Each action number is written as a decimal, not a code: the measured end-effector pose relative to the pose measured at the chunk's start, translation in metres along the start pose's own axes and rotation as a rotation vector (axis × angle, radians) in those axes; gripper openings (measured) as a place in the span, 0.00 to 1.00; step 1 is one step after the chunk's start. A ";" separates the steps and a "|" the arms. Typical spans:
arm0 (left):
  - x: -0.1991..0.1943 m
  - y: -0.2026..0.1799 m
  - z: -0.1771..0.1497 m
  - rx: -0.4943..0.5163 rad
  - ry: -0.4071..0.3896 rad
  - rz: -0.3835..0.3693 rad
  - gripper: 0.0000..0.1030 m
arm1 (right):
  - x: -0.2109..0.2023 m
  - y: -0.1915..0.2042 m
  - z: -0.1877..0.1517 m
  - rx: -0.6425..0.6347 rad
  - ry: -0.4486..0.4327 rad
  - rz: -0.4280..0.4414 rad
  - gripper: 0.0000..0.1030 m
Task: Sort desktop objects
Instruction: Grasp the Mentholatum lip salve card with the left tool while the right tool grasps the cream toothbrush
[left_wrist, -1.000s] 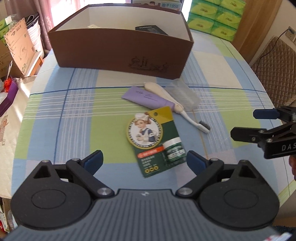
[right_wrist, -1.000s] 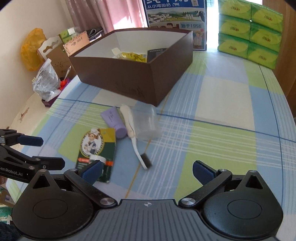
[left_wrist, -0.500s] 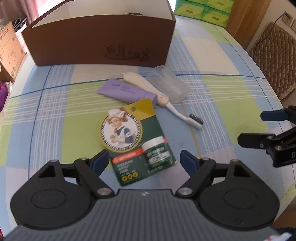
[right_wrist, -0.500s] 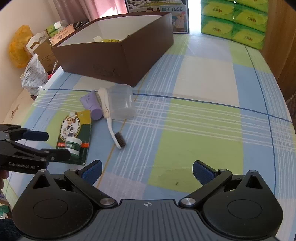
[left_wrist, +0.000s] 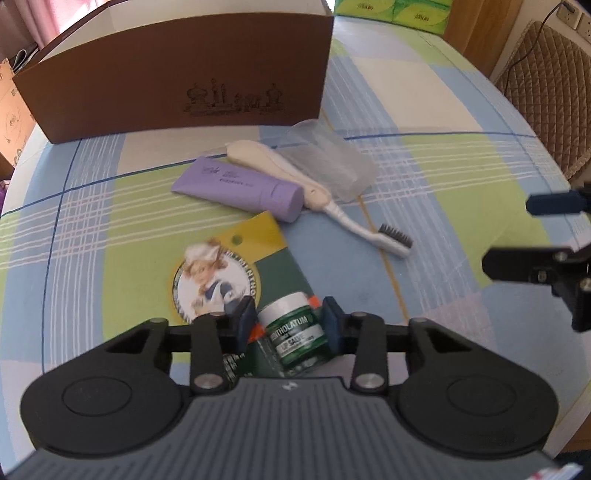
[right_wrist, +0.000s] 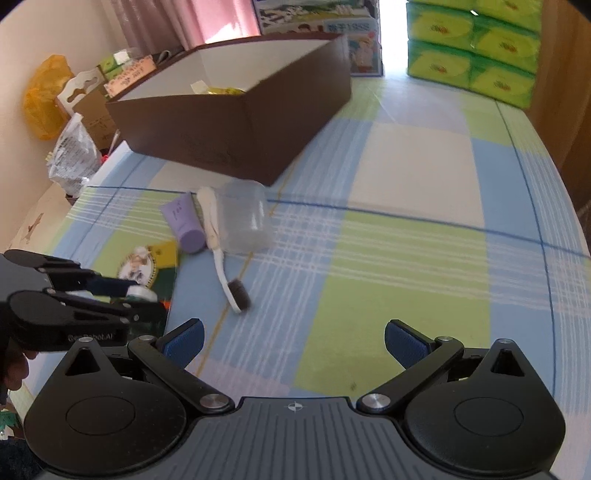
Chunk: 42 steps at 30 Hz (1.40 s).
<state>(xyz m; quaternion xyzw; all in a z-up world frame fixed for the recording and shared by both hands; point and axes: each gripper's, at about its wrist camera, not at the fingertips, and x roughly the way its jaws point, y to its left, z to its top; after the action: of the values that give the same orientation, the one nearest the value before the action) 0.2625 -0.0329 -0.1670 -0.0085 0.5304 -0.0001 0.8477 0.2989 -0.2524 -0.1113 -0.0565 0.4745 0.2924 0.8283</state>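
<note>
Just in front of the brown box (left_wrist: 177, 77), on the checked tabletop (left_wrist: 424, 177), lies the lip salve card (left_wrist: 236, 266), and the left tool (left_wrist: 288, 325) is closing its jaws on the little green jar blistered to that card, the pads at either side of the jar. Between card and box lie a purple tube (left_wrist: 240, 186), a cream-handled brush (left_wrist: 321, 199) and a clear plastic cup (left_wrist: 328, 158) on its side, all touching one another. Farther from the box, the right tool (right_wrist: 293, 339) hangs released over bare cloth, nothing between its jaws.
</note>
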 end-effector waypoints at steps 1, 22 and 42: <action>-0.001 0.002 -0.001 -0.003 0.001 0.002 0.33 | 0.002 0.003 0.002 -0.011 -0.005 0.007 0.98; -0.026 0.086 -0.038 -0.169 0.023 0.093 0.31 | 0.074 0.057 -0.001 -0.365 0.012 0.089 0.12; -0.028 0.084 -0.047 -0.158 0.019 0.080 0.32 | 0.011 0.047 -0.064 -0.186 0.051 0.050 0.53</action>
<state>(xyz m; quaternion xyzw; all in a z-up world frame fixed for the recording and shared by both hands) 0.2074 0.0509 -0.1638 -0.0540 0.5368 0.0756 0.8386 0.2302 -0.2329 -0.1465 -0.1287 0.4676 0.3541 0.7996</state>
